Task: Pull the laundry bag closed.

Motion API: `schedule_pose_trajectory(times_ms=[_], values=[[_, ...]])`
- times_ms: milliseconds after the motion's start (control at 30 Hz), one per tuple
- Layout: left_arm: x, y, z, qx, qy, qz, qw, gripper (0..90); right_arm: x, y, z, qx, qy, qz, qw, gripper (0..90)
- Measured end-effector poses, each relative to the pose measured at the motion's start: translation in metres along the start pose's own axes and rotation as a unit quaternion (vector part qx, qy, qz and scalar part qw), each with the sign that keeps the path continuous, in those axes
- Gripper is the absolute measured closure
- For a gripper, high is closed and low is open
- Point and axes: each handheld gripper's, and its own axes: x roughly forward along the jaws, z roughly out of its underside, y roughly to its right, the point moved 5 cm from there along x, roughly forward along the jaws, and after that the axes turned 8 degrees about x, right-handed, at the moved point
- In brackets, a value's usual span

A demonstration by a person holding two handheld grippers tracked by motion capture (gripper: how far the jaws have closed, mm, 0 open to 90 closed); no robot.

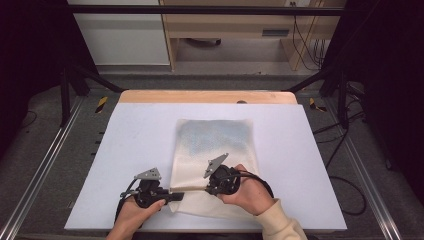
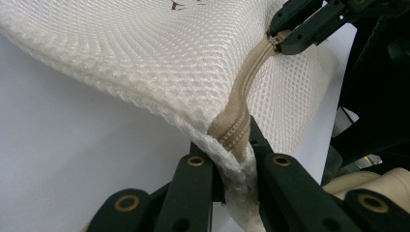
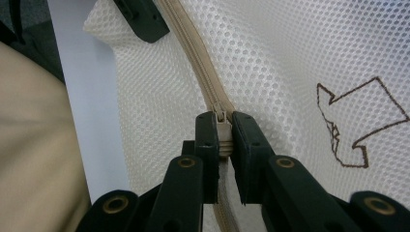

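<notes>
A white mesh laundry bag [image 1: 215, 145] lies flat on the white table mat [image 1: 135, 135], with a beige zipper [image 2: 251, 72] along its near edge. My left gripper [image 1: 176, 196] is shut on the bag's corner at the zipper's end [image 2: 237, 133]. My right gripper [image 1: 204, 188] is a short way along the zipper, shut on the beige zipper pull [image 3: 221, 126]. In the left gripper view the right gripper's fingers [image 2: 302, 29] pinch the slider at top right. The zipper tape [image 3: 191, 48] runs closed between the two grippers, towards the left gripper's jaw tip.
A brown stitched arrow-like mark [image 3: 355, 123] sits on the mesh. A cream sleeve [image 1: 280, 222] comes in at bottom right. A wooden strip [image 1: 207, 96] edges the table's far side. Black frame legs [image 1: 67, 85] and cables [image 1: 345, 150] stand off the table.
</notes>
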Motion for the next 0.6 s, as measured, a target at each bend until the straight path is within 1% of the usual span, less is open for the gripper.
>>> schedule_pose_trajectory(times_ms=[100, 467, 600], values=[[0.001, 0.001, 0.0, 0.002, -0.001, 0.001, 1.0, 84.8, -0.003, 0.001, 0.005, 0.008, 0.002, 0.001, 1.0, 82.0], [0.001, 0.001, 0.0, 0.003, 0.0, 0.0, 1.0, 84.8, -0.009, 0.007, 0.013, 0.015, 0.008, 0.007, 0.9998, 82.0], [0.001, 0.001, -0.001, 0.003, 0.001, 0.0, 1.0, 84.8, -0.012, 0.01, 0.016, 0.023, 0.009, 0.01, 0.9997, 82.0]])
